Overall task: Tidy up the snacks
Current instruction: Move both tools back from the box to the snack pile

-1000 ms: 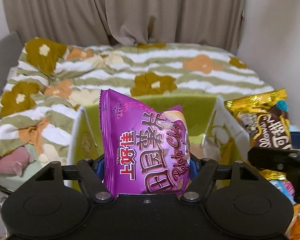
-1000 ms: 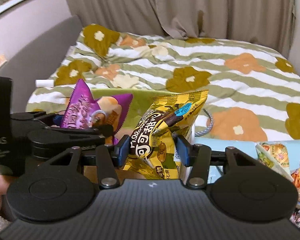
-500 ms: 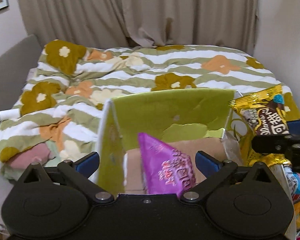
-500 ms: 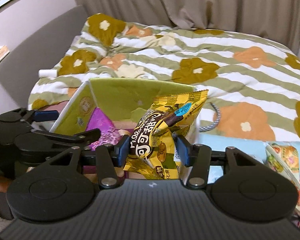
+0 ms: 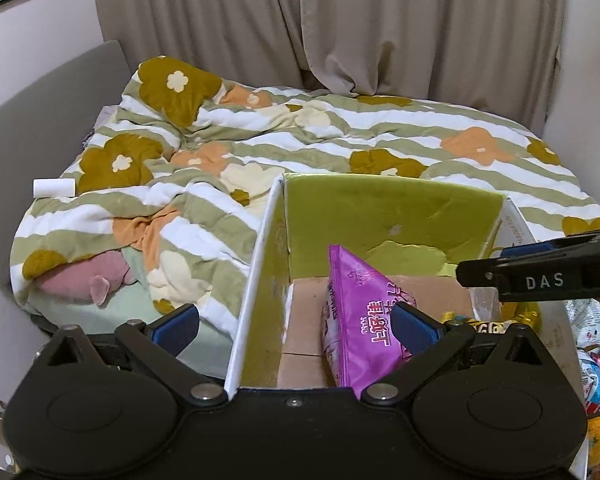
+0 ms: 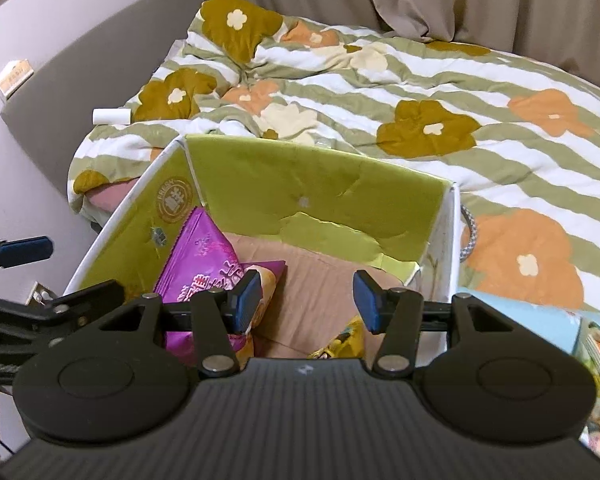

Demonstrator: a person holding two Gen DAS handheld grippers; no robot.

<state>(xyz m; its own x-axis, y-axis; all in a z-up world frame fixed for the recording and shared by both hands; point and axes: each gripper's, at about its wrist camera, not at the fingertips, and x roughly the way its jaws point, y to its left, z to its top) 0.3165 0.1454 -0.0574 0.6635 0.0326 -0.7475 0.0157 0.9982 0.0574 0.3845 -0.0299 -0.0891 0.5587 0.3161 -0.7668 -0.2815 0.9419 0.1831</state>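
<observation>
A green-lined cardboard box [image 6: 308, 184] sits at the edge of the bed with its flowered duvet [image 6: 440, 92]. The purple chip bag [image 6: 204, 256] stands tilted inside the box, toward its left wall, and the yellow snack bag [image 6: 342, 342] lies low on the box floor, mostly hidden. The left gripper [image 5: 294, 326] is spread wide with nothing gripped, straddling the box's left wall. The right gripper [image 6: 306, 300] hangs over the box, its fingers [image 6: 246, 296] opening just above the yellow bag and clear of it.
</observation>
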